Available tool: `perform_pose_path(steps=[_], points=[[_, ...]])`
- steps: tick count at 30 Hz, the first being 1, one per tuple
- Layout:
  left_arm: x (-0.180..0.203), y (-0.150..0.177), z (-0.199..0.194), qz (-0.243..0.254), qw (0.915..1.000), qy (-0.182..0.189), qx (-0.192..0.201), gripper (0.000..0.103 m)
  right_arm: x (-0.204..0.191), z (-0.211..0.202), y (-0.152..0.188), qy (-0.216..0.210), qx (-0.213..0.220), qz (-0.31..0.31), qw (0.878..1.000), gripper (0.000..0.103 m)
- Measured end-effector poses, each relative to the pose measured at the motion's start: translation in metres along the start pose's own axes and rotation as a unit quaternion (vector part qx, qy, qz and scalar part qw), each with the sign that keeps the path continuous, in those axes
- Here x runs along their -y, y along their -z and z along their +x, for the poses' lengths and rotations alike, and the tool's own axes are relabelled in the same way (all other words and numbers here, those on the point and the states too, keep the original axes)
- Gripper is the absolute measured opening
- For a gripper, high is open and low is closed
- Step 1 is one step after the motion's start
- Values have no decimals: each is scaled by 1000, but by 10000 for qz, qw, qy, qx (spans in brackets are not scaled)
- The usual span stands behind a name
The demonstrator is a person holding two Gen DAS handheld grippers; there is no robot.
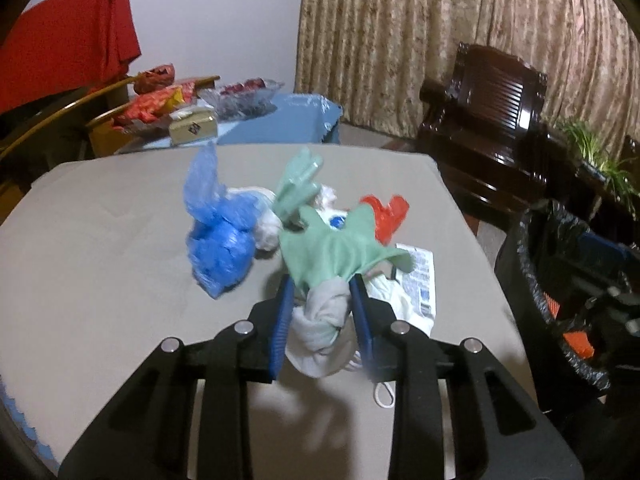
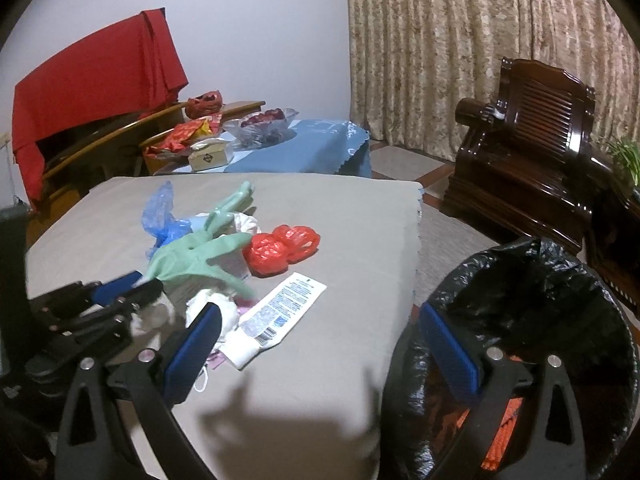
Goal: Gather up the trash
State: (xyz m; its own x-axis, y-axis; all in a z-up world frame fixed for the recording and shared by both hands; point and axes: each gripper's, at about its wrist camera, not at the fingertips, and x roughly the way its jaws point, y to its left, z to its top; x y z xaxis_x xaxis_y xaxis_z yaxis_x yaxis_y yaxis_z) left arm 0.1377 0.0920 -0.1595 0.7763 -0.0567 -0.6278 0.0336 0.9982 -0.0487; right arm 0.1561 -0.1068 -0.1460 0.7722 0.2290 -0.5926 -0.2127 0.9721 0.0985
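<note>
The left hand-held gripper (image 1: 320,304) pinches a pale green rubber glove (image 1: 332,248) with a whitish cuff, lifted above the grey counter (image 1: 120,240). The right hand-held gripper (image 2: 320,344) is spread wide, with nothing between its fingers. Under its right finger stands the black-lined trash bin (image 2: 540,300); a crumpled red plastic bag (image 2: 280,250) lies ahead.

The glove (image 2: 192,256) lies left of the tube (image 2: 276,312) on the table (image 2: 320,380); the bin (image 2: 532,312) stands right.
</note>
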Motion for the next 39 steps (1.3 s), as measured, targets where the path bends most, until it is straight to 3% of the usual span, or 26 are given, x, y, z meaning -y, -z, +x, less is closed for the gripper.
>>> perform_pose_path(steps=[8,12,26,29,31,34,39], points=[[-29,-4,-18,-207,9993,-271,161,27,-27,18,0,-356,-118,-92,9993,94],[-44,1,-17,-305,9987,-394,103,27,-46,35,4,-574,-274,-183,9978,88],[-59,10,-10,-467,9982,-369,-77,27,-83,84,18,-787,-810,-563,9920,73],[-59,11,-7,-466,9983,-341,-107,27,-86,91,21,-831,-927,-620,9903,60],[-59,11,-6,-469,9983,-324,-118,27,-87,96,23,-902,-1037,-665,9883,43],[-57,11,-6,-450,9985,-302,-121,27,-87,95,21,-993,-1021,-667,9876,31],[-53,6,-10,-442,9987,-257,-40,27,-81,80,9,-1122,-825,-564,9887,29]])
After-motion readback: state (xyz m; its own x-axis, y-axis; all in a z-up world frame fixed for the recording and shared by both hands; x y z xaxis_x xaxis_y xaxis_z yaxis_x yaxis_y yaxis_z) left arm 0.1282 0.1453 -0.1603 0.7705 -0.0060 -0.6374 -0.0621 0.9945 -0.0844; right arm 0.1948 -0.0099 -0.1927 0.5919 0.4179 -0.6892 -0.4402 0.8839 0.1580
